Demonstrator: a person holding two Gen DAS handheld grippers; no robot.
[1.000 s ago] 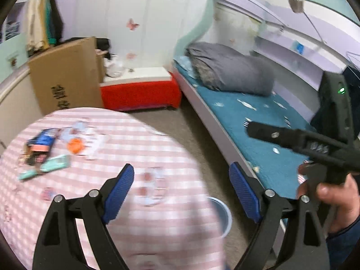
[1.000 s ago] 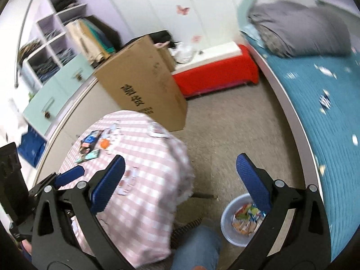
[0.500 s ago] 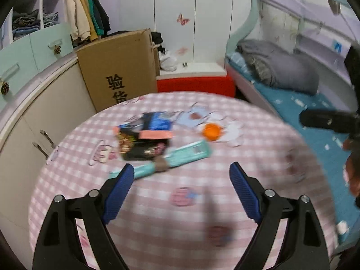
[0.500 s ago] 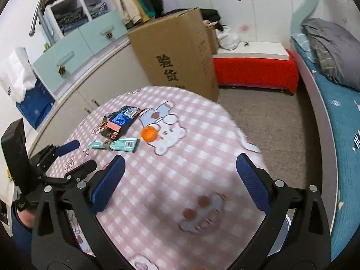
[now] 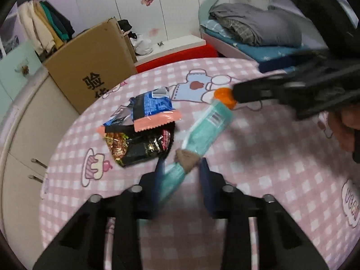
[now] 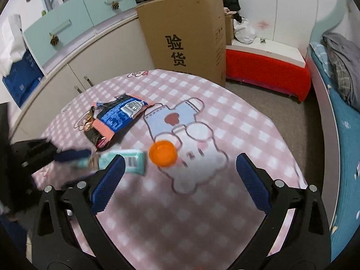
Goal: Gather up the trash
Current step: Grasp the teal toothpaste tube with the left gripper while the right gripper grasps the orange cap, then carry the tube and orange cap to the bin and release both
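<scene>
- Table (image 6: 236, 121): bare checked cloth from 12 round to 5 o'clock of the orange cap (image 6: 162, 153); open way in there.
- 9 o'clock of cap: teal wrapper (image 6: 132, 160) just beside it, left gripper (image 6: 74, 155) closing over its far end.
- 10 o'clock: snack bags (image 6: 117, 117) heaped together.
- Beyond the far edge, 12 o'clock: cardboard box (image 6: 186, 33) standing tall; cabinets (image 6: 67, 67) at 10.

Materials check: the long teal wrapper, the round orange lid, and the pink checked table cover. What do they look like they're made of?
Long teal wrapper: thin plastic film by the look, slight sheen, creased, printed barcode.
Round orange lid: probably moulded plastic, smooth, uniform colour, rounded rim.
Pink checked table cover: printed fabric or vinyl; matte, it hangs over the table edge. Blur leaves the weave unclear.
</scene>
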